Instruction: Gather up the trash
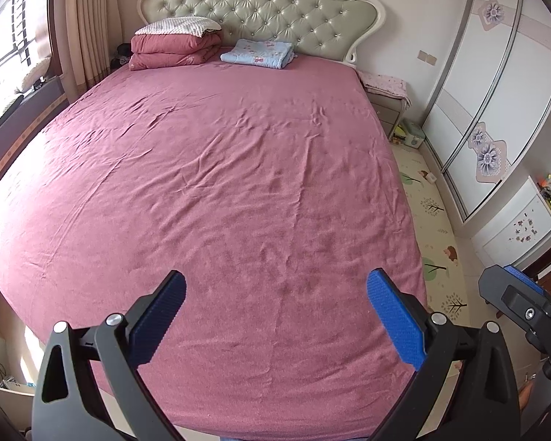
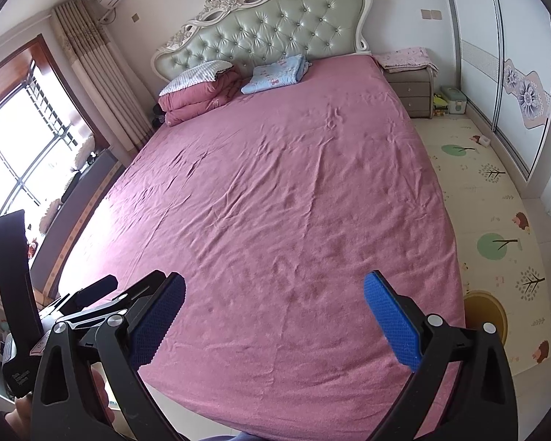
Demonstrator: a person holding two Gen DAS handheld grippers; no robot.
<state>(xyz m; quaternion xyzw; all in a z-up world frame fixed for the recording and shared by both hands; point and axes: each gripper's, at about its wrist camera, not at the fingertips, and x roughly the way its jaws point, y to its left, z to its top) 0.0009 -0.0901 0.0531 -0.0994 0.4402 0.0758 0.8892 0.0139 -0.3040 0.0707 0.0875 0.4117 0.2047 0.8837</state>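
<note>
No trash shows on the bed in either view. My left gripper [image 1: 275, 316] is open and empty, held above the foot end of a bed with a wrinkled pink sheet [image 1: 216, 169]. My right gripper [image 2: 273, 316] is open and empty too, above the same sheet [image 2: 286, 183]. The right gripper's body [image 1: 525, 305] shows at the right edge of the left wrist view. The left gripper's body [image 2: 92, 301] shows at the lower left of the right wrist view.
At the head of the bed lie a folded pink quilt with a white pillow [image 1: 176, 44] and a folded blue blanket [image 1: 257, 51]. A nightstand [image 2: 411, 88], a green box [image 2: 453, 99], a patterned play mat [image 2: 492, 213] and a wardrobe [image 2: 510, 58] are on the right. A window [image 2: 14, 154] is on the left.
</note>
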